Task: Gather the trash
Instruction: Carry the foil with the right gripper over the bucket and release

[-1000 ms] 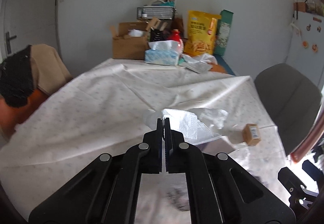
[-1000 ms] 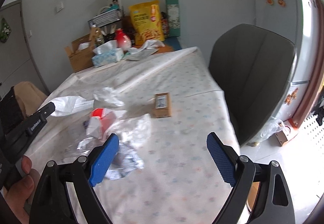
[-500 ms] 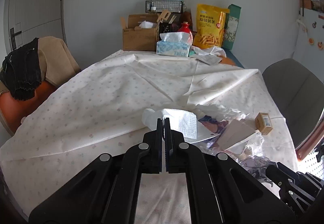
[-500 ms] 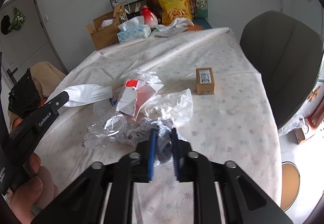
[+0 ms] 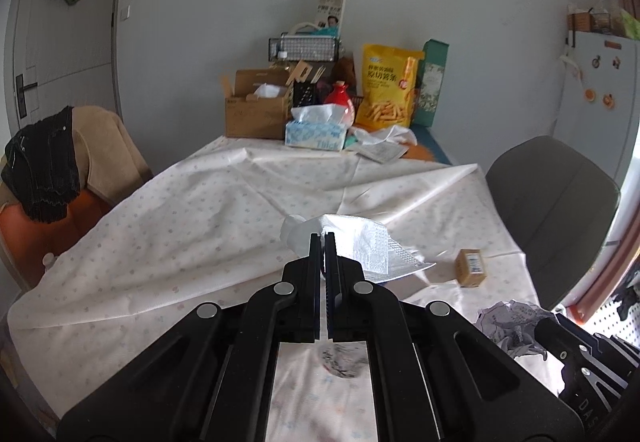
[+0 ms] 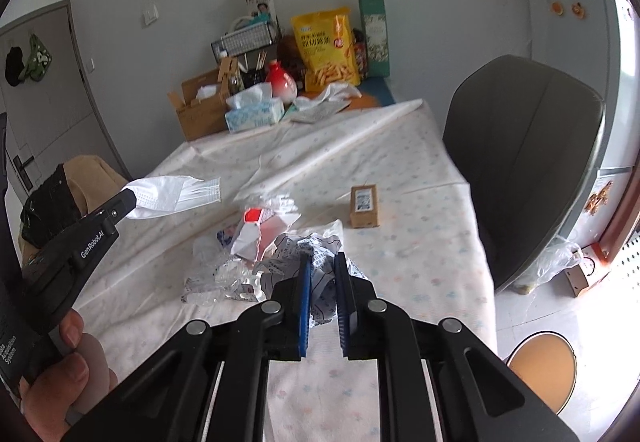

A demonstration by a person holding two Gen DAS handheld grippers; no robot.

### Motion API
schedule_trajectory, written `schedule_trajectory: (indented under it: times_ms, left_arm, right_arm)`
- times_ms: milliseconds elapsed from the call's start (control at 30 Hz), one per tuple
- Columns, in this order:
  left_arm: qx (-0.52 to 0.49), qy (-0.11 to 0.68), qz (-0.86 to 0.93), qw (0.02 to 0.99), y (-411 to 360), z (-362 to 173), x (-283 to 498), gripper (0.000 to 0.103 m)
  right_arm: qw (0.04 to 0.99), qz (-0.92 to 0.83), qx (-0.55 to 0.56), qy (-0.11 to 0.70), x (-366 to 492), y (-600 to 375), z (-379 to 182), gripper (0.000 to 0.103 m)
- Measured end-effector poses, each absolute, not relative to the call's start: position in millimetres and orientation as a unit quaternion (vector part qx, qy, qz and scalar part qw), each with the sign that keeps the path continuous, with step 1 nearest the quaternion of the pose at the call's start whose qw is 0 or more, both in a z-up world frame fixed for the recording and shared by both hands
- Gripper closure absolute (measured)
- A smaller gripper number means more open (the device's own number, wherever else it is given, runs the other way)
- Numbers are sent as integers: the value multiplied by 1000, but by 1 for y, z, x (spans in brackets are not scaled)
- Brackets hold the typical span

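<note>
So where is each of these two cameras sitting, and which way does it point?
Left wrist view: it sits on the left tool, looking along it over the table to the far wall; that tool pinches a white face mask.
Right wrist view: it sits on the right tool, which grips a crumpled paper; a hand shows at left.
Both show the small brown box and grey chair.

At the far end of the bench [image 5: 200, 210], against the wall, stand an open cardboard box [image 5: 256, 110], a blue tissue box [image 5: 316, 134], a red jar [image 5: 340, 100] and a yellow snack bag [image 5: 386, 86]. A grey chair [image 6: 524, 162] sits just beside the bench, near a fridge [image 5: 596, 90] with magnets.
</note>
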State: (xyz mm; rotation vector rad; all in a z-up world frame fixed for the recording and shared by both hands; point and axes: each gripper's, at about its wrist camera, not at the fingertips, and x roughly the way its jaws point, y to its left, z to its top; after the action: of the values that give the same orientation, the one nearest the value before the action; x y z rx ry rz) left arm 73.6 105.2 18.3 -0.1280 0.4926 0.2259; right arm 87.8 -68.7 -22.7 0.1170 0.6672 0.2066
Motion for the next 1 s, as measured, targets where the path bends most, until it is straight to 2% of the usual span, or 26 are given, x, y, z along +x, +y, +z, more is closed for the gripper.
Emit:
schedule_trajectory:
  times_ms: [1000]
  left_arm:
    - [-19, 244, -41, 969, -75, 29, 66, 100]
  right_arm:
    - [957, -63, 90, 267, 16, -237, 12, 91]
